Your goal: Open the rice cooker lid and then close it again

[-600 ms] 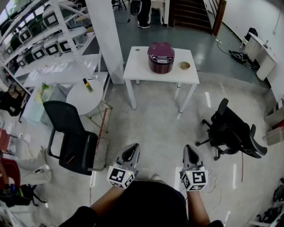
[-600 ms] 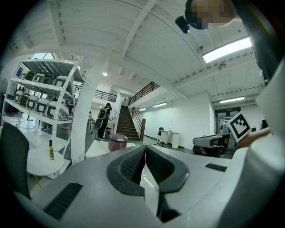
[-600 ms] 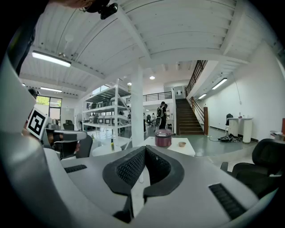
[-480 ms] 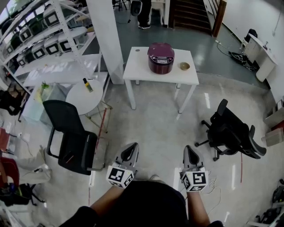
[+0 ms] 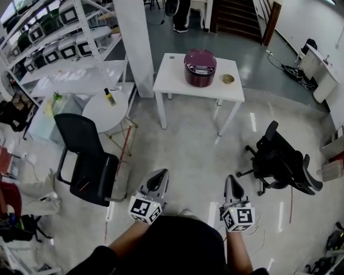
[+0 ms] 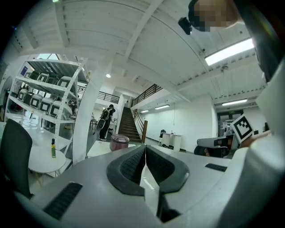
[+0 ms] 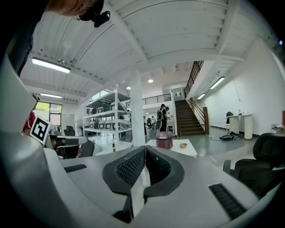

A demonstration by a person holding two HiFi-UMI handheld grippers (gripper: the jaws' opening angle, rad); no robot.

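Both tongs are held low at the near edge of the head view. The left tongs (image 5: 160, 175) and the right tongs (image 5: 230, 179) sit side by side above the glossy grey floor (image 5: 188, 150), each with its jaws pressed together and nothing between them. The maroon round rice cooker (image 5: 200, 67) stands with its lid down on the white rectangular worktop (image 5: 174, 83) across the room, ahead of the tongs and well apart from both. A small tan bowl (image 5: 228, 79) sits just beside the cooker, on its right in the head view. Two chairs flank the open floor: a black office chair (image 5: 88, 161) on the left and a black wheeled chair (image 5: 282, 161) on the right. A white square column (image 5: 134, 43) rises near the worktop's left end. Nearby, a round white side table (image 5: 99, 115) carries a small yellow-bodied bottle (image 5: 109, 98). White metal shelving (image 5: 48, 37) lines the left wall, and a dark staircase (image 5: 236, 16) climbs at the back, where a person's legs (image 5: 181, 13) show.
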